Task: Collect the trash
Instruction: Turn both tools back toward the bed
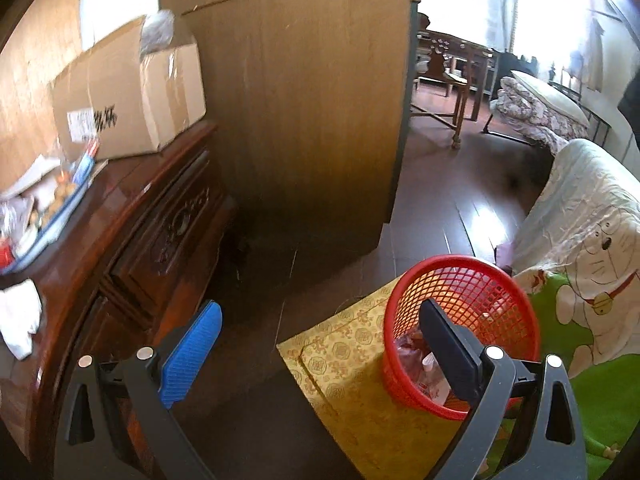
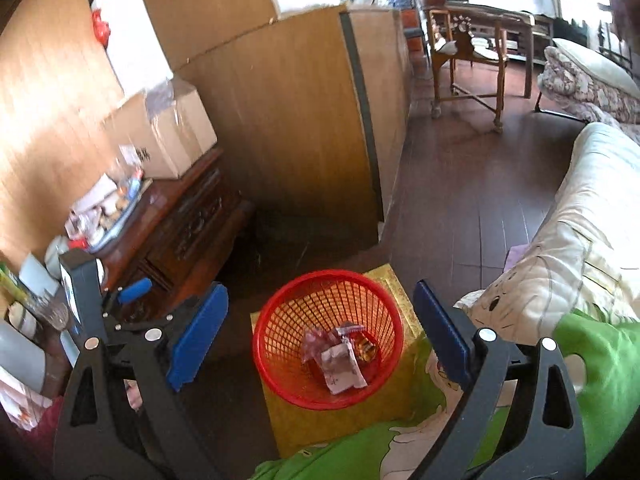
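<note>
A red mesh basket [image 2: 280, 344] stands on a yellow patterned box [image 2: 392, 280]; it holds several wrappers [image 2: 340, 356]. My right gripper [image 2: 320, 336] is open and empty, right above the basket. In the left wrist view the basket [image 1: 500, 312] is at lower right on the yellow box [image 1: 344, 360]. My left gripper [image 1: 320, 352] is open and empty, its right finger over the basket's near rim. The left gripper also shows in the right wrist view [image 2: 100, 292] at far left. White crumpled paper [image 1: 18, 320] lies on the dark wooden cabinet [image 1: 152, 240].
A cardboard box [image 1: 132, 92] and a tray of clutter [image 1: 44, 208] sit on the cabinet. A tall wooden panel [image 1: 304, 112] stands behind. A bed with green and cartoon bedding [image 1: 592, 280] is to the right. Dark floor [image 2: 472, 184] leads to a chair [image 2: 464, 52].
</note>
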### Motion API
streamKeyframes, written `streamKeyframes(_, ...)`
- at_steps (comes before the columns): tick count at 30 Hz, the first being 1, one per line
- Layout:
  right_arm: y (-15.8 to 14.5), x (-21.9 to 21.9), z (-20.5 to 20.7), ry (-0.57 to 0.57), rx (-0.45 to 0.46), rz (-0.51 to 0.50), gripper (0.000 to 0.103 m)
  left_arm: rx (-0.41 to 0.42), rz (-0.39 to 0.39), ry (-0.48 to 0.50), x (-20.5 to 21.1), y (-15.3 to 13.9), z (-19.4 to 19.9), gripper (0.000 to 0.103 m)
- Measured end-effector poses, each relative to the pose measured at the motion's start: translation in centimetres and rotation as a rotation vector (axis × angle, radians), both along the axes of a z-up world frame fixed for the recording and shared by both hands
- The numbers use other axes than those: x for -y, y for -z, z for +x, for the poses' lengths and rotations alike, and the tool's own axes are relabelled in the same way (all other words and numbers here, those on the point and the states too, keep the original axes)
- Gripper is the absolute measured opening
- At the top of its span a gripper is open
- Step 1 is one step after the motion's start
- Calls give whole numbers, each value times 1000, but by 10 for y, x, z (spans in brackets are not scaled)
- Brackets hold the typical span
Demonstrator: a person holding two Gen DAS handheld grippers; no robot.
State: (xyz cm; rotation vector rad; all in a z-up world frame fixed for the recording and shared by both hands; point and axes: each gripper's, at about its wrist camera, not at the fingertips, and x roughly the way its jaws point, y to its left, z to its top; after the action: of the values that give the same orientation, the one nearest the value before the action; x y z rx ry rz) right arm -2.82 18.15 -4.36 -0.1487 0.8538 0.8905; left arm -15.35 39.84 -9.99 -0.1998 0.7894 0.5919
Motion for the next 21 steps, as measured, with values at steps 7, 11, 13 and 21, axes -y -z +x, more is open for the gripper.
streamKeyframes(7, -25, 41, 3, 93, -10, 107, 90, 35, 51, 70, 28, -34, 4, 97)
streamKeyframes(11, -47, 74, 0, 144, 89, 115, 90, 56, 91, 110, 48, -56, 9, 97)
streamKeyframes(13, -59, 101, 1, 190, 129, 133, 91, 73, 109, 144, 63, -70, 15, 97)
streamKeyframes(21, -84, 224, 20, 461, 211, 177, 96, 135, 150, 328, 143, -118, 55, 97)
